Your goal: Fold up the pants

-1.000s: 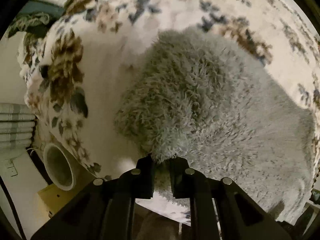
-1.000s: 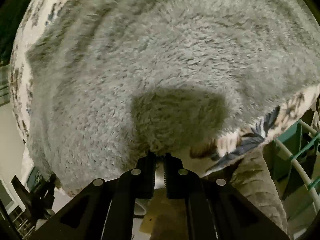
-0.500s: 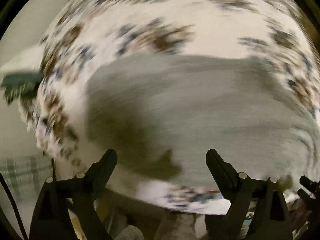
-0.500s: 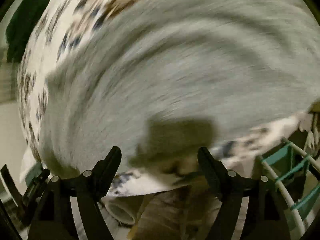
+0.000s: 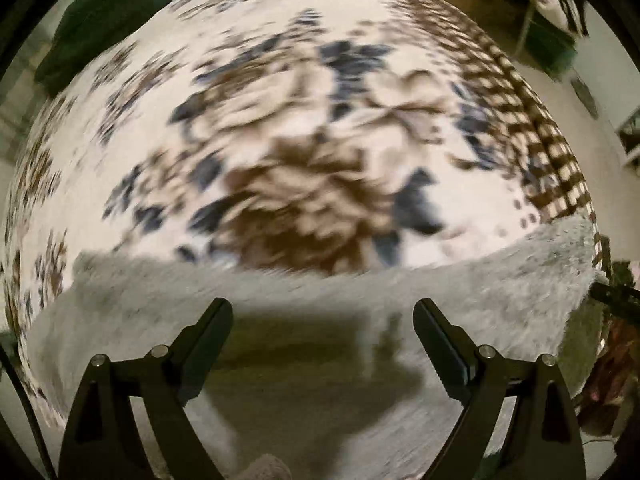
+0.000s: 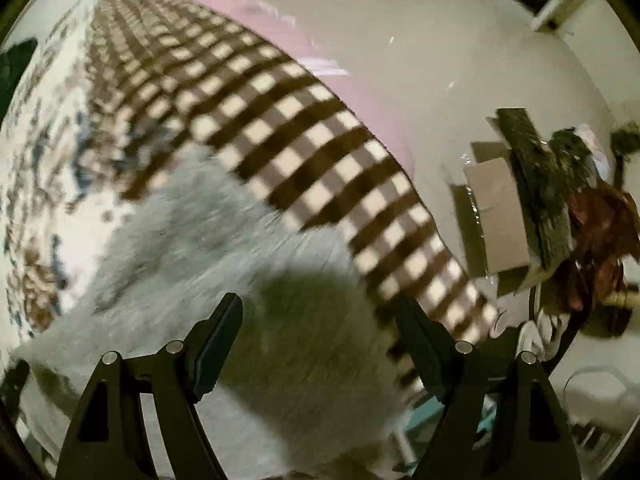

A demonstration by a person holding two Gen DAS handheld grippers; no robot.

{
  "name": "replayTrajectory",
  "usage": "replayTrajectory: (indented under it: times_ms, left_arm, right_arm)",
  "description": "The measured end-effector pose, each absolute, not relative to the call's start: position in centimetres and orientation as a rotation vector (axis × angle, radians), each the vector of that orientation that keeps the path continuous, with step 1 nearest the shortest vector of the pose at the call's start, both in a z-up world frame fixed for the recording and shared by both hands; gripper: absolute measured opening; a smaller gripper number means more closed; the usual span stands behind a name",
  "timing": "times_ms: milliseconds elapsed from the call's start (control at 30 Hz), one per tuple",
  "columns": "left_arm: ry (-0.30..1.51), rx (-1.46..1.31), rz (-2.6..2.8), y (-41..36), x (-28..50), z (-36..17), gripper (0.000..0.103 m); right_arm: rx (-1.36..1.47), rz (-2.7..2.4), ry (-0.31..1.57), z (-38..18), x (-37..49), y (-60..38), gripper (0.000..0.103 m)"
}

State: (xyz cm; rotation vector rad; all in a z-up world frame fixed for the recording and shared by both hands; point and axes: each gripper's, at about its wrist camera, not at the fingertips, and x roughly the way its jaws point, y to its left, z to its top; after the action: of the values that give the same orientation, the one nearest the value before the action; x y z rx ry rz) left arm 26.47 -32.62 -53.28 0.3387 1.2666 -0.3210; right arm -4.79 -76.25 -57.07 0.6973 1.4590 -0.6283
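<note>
Two grippers, left gripper [image 5: 323, 312] and right gripper [image 6: 319, 308], gape above one grey pants [image 5: 500, 292].

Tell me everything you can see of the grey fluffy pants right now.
The grey pants are a thick, shaggy fleece-like fabric, pale grey. They lie flat on the floral bedspread, filling the lower part of both wrist views, one end near its brown-checked border. Dark shadows of the grippers fall on them. Both the left gripper and right gripper hover above with jaws open, nothing between them. Motion blur hides seams, waistband and fold lines.
</note>
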Motion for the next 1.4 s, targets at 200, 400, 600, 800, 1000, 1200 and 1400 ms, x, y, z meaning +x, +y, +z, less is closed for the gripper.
replayTrajectory:
  times_ms: [200,400,600,800,1000,1200,1400]
  left_arm:
    - [1.251,0.398,-0.330,-35.5,25.8,-53.4,0.092]
    - [1.257,0.360,-0.294,-35.3,25.4,-52.9,0.092]
    - [1.287,0.318,-0.260,-34.7,25.7,-53.3,0.092]
    - [1.308,0.278,-0.246,-34.5,25.1,-53.9,0.092]
    - [1.396,0.258,-0.224,-34.2,24.0,-56.6,0.092]
    - [1.450,0.273,-0.213,-33.3,23.0,-58.8,0.092]
    - [1.461,0.249,-0.217,-32.6,23.0,-59.1,0.092]
  right_arm:
    - [0.592,-0.478,1.368,-54.0,-4.2,-76.5,0.007]
    - [0.464,-0.381,1.188,-45.8,-1.3,-75.6,0.006]
    - [0.548,-0.348,1.448,-53.8,4.0,-74.5,0.028]
    - [0.843,-0.451,1.302,-54.1,-1.7,-76.4,0.081]
    - [1.251,-0.529,1.202,-60.4,-11.5,-73.5,0.081]
    - [1.346,-0.417,0.991,-63.6,-12.5,-71.1,0.078]
    - [1.367,-0.281,0.941,-65.2,-9.4,-69.6,0.058]
